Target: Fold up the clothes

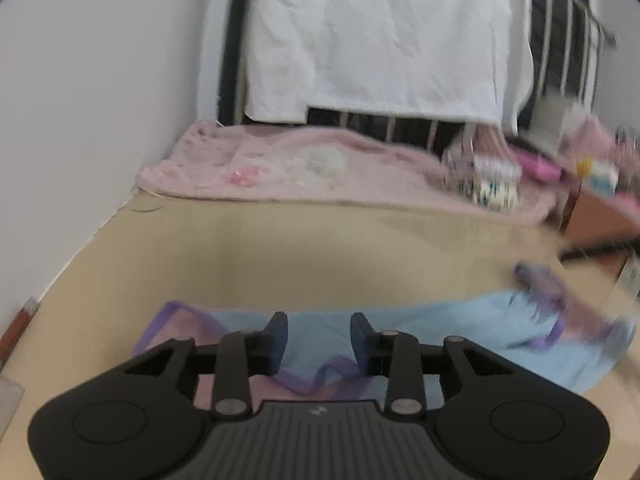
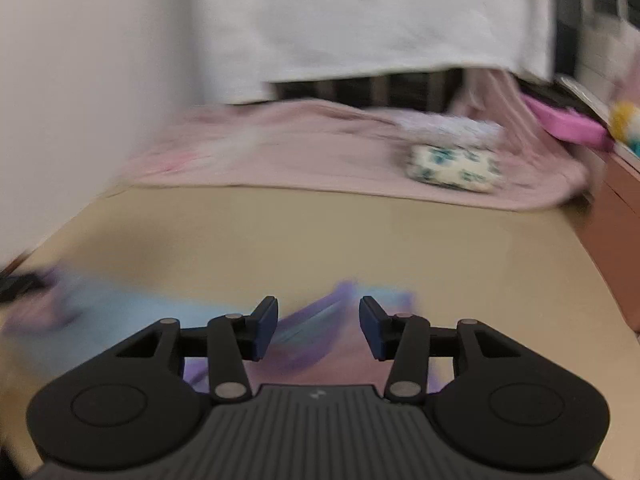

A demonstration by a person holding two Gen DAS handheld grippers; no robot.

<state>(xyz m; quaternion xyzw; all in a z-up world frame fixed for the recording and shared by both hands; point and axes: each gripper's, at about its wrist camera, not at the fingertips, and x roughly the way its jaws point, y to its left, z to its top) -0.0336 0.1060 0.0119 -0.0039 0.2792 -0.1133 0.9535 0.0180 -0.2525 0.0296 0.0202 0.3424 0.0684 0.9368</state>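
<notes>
A light blue garment with purple trim and a pink lining [image 1: 460, 328] lies flat on the tan surface [image 1: 320, 248], stretching from left to right. My left gripper [image 1: 319, 326] hovers over its near edge with the jaws apart and nothing pinched between the blue pads. In the right wrist view the same garment [image 2: 320, 328] appears blurred below my right gripper [image 2: 318, 312], whose jaws also stand apart over a purple-edged corner, with no cloth clamped.
A pink blanket [image 1: 320, 168] covers the far end, with a small patterned folded bundle [image 2: 454, 166] on it. A white sheet [image 1: 380, 40] hangs over dark railings behind. A wall runs along the left; a reddish-brown box [image 2: 616, 232] sits at the right.
</notes>
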